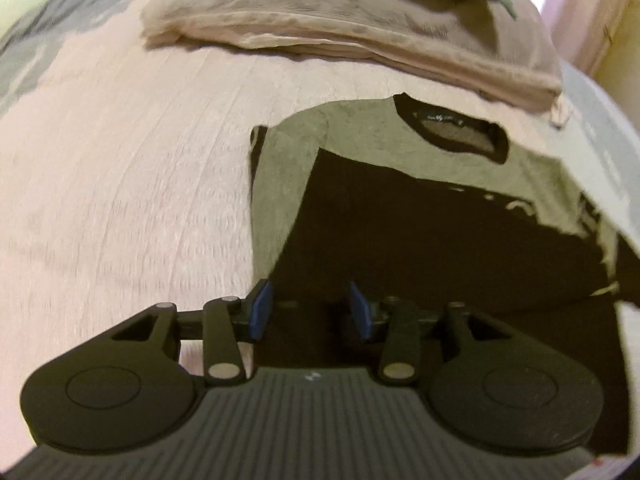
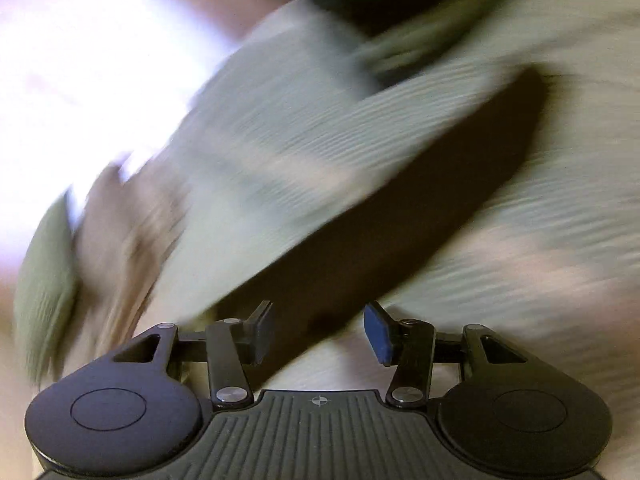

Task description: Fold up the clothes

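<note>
Left claw (image 1: 310,308) spread over the folded shirt (image 1: 360,184); right claw (image 2: 320,332) spread, view blurred.

Left claw (image 1: 310,310), bottom of frame: matte black, two round lobes with inset discs, ribbed grey plate between, silver rivets on short link arms, blue pads on both fingers. Right claw (image 2: 318,332), bottom of frame: same black build, crosshair mark on ribbed plate, blue pad plain on the right-hand finger.
</note>
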Tool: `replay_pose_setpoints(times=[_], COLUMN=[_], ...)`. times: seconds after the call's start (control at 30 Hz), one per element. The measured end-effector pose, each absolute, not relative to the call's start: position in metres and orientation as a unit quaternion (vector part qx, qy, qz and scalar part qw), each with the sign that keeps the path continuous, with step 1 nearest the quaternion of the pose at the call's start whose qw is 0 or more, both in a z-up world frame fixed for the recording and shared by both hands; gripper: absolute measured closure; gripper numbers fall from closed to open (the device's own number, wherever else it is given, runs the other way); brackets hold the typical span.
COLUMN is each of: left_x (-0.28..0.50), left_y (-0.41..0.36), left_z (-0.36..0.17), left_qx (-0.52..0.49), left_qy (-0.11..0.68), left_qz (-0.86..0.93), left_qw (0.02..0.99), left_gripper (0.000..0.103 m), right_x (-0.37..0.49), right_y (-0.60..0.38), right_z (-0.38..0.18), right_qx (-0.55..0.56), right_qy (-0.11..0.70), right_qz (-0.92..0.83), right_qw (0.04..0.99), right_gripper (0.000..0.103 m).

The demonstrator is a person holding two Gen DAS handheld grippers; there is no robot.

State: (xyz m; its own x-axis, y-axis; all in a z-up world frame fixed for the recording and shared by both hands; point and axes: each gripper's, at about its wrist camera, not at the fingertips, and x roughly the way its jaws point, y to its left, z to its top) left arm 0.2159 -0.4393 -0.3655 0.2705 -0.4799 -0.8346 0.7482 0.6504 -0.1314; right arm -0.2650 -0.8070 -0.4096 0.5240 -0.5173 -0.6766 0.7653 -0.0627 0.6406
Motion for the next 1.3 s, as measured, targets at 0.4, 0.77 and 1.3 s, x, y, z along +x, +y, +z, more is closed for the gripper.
replay_pose_setpoints(times=[0.4,0.77,1.3], left_x=[0.217,0.233,0.240], left_y=[-0.391,-0.331,-0.397], left_z=[-0.362,-0.355,-0.374], left_qx=[0.039,0.017,-0.025], left_qy=[0.530,0.522,0.530], left_qz=[-0.324,-0.307,-0.414], left_qw=[0.783,0.795,0.739], left_gripper=[0.063,0.064,0.067], right_x=[-0.321,-0.029,0.048], right_y=[-0.846,-0.673,-0.611], right_z=[-0.442,-0.255,-0.384], right_qx=[0.602,0.075,-0.006], right_qy=[-0.002,0.157,0.454], right_qz=[-0.537,-0.366,-0.254], right_qw=[0.591,0.914,0.854], right_gripper=[0.099,0.097,0.031])
